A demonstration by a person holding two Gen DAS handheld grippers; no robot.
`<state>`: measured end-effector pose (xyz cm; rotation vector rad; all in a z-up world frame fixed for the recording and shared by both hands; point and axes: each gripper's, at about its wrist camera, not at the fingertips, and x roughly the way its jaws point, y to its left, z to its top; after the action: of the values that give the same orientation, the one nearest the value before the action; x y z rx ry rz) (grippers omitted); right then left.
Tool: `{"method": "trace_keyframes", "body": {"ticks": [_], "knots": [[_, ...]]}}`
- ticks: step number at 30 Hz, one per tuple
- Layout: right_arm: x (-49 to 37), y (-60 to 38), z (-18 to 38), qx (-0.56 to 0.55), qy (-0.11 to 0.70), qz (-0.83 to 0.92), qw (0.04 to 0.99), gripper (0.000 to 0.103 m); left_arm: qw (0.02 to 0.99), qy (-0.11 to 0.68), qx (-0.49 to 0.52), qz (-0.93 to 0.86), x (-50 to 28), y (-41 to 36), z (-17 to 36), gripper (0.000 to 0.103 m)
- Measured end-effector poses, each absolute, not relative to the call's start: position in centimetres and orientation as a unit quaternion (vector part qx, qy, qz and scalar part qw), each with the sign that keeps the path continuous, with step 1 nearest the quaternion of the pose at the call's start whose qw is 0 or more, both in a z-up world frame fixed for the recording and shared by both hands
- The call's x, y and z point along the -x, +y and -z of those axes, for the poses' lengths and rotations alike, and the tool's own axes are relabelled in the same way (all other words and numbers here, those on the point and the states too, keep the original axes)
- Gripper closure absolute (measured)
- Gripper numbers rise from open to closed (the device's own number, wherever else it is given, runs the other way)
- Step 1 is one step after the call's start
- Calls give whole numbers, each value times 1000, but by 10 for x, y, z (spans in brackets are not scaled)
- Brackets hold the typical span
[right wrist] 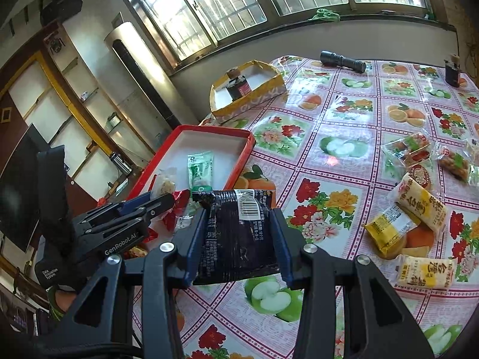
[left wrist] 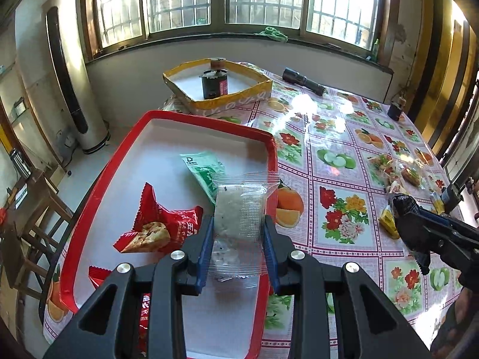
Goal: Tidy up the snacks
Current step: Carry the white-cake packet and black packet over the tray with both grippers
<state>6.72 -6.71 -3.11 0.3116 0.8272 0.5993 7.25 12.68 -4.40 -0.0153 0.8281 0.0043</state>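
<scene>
My left claw (left wrist: 238,249) pinches a clear snack packet (left wrist: 236,209) over the red tray (left wrist: 89,197), while my right claw (right wrist: 239,239) clamps a dark snack packet (right wrist: 239,233) above the desk (right wrist: 344,137).

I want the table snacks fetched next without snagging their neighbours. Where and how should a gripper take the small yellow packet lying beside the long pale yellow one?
Probably grip the small yellow packet across its short width near the free lower-left end, coming from above. It lies flat on the tablecloth, and its upper-right end touches the long pale yellow packet, so that end is crowded.
</scene>
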Motion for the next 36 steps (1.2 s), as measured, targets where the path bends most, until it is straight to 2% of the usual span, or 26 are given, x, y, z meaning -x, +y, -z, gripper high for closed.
{"method": "trace_keyframes", "body": {"ticks": [36], "knots": [[-118, -6, 30, -156, 398, -321, 845, 58, 919, 384, 27, -81, -102, 206, 24, 72]]}}
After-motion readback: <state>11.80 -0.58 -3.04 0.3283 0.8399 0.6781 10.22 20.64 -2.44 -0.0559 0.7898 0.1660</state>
